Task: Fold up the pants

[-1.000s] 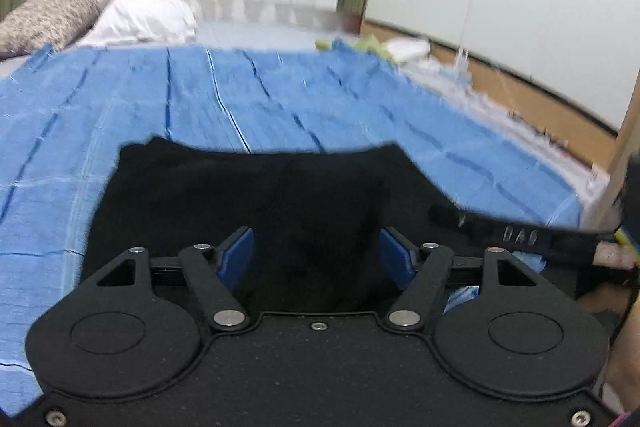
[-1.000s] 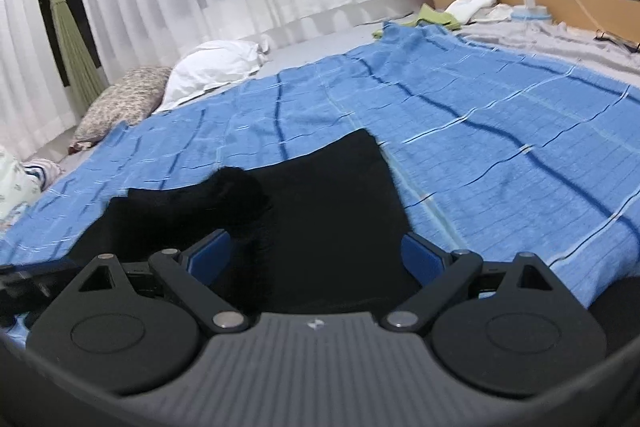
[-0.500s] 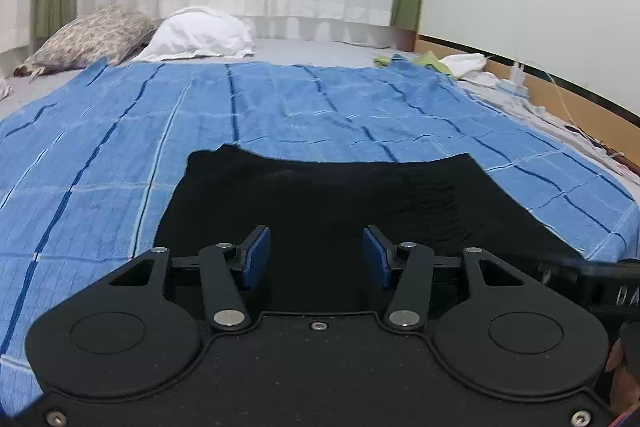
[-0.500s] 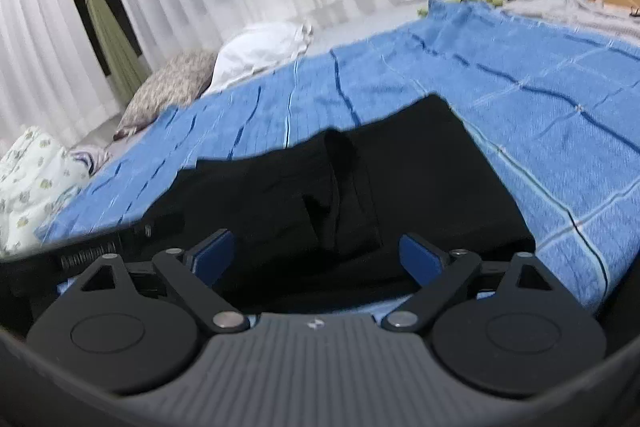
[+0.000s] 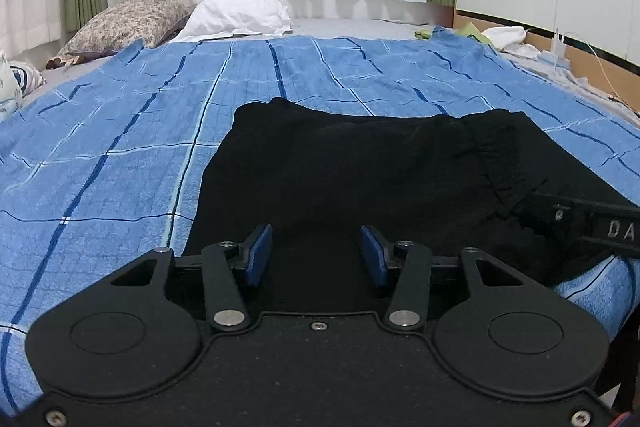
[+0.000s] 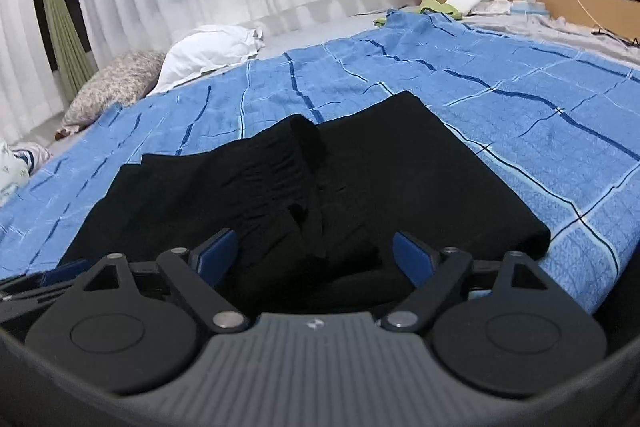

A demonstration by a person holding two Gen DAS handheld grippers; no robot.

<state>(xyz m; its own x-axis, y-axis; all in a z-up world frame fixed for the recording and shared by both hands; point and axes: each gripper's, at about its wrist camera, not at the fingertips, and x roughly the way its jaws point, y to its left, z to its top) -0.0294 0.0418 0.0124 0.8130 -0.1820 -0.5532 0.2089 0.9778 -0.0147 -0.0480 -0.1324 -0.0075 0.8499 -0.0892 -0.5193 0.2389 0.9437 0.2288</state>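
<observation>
Pants (image 5: 360, 179) at blanket (image 5: 120, 147) near edge — far side open

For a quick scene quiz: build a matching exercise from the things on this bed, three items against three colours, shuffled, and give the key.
Column one:
1. pants
2. blanket
3. plain pillow

Column two:
A. white
B. black
C. blue with dark and pale stripes

Pairs: 1-B, 2-C, 3-A. The pants lie on the blanket near its front edge; the plain pillow sits beyond the blanket's far edge, beside a patterned pillow.
</observation>
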